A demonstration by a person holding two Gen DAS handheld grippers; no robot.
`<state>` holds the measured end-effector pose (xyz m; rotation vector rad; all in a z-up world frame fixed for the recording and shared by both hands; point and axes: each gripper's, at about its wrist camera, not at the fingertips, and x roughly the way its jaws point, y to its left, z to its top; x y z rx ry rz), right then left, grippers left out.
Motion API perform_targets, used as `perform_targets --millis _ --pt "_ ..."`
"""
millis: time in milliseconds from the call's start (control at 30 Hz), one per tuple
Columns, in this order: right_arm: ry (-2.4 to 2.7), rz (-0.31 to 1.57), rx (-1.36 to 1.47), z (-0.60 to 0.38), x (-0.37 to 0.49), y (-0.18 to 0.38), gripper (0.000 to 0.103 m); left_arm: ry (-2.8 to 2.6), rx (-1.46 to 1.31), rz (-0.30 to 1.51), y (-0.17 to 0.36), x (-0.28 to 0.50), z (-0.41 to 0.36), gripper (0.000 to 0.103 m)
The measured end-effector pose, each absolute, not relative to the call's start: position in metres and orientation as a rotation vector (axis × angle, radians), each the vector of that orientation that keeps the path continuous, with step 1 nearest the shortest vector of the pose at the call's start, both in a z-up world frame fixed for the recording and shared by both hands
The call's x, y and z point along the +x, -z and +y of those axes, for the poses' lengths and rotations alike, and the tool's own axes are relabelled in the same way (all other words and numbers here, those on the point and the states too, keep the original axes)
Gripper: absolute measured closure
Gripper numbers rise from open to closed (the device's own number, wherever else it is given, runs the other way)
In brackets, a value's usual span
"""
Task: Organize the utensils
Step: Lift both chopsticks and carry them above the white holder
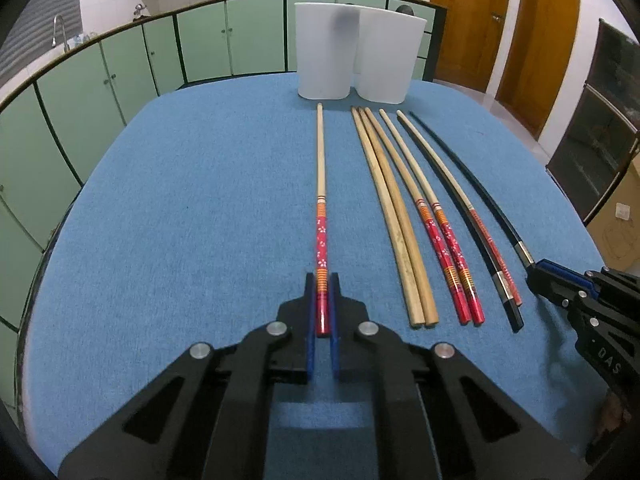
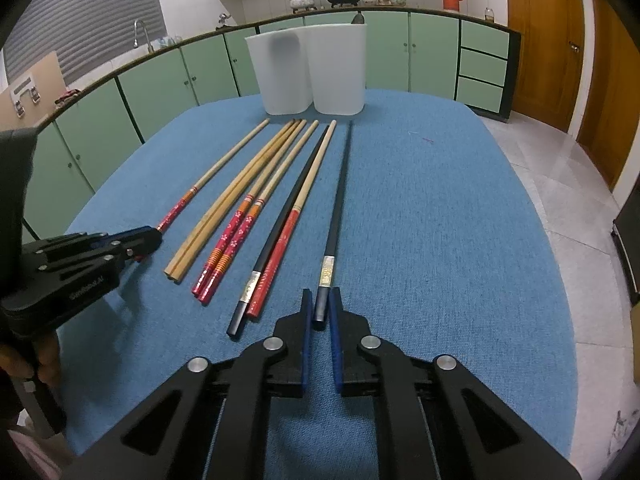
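Several chopsticks lie in a row on the blue table (image 1: 160,200). My left gripper (image 1: 322,280) is shut on the red handle of a flowered chopstick (image 1: 321,184), which lies apart at the left. My right gripper (image 2: 322,296) is shut on the end of a black chopstick (image 2: 342,184) at the right of the row. Between them lie two plain wooden chopsticks (image 1: 384,200), two red flowered ones (image 1: 436,232), a red-handled one and a second black one (image 1: 508,304). Two white containers (image 1: 326,52) (image 1: 386,56) stand upright at the far end.
Green kitchen cabinets (image 1: 120,72) and a counter with pots run behind the table. Wooden doors (image 1: 472,20) stand at the right. The table (image 2: 440,220) has bare cloth on both sides of the chopstick row.
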<state>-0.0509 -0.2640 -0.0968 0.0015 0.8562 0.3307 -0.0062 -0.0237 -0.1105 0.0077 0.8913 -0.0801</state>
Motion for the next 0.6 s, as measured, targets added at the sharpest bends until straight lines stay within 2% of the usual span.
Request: perform_targets --millis 267,600 --pt "-0.334 0.814 0.062 -0.283 -0.052 0.073 0.096 0.11 -0.025 0.889 0.095 -0.013 -0.015 0.098" --pt "-0.34 0.681 0.143 -0.305 -0.049 0.018 0.096 0.127 -0.023 0.724 0.023 -0.019 -0.012 0.098"
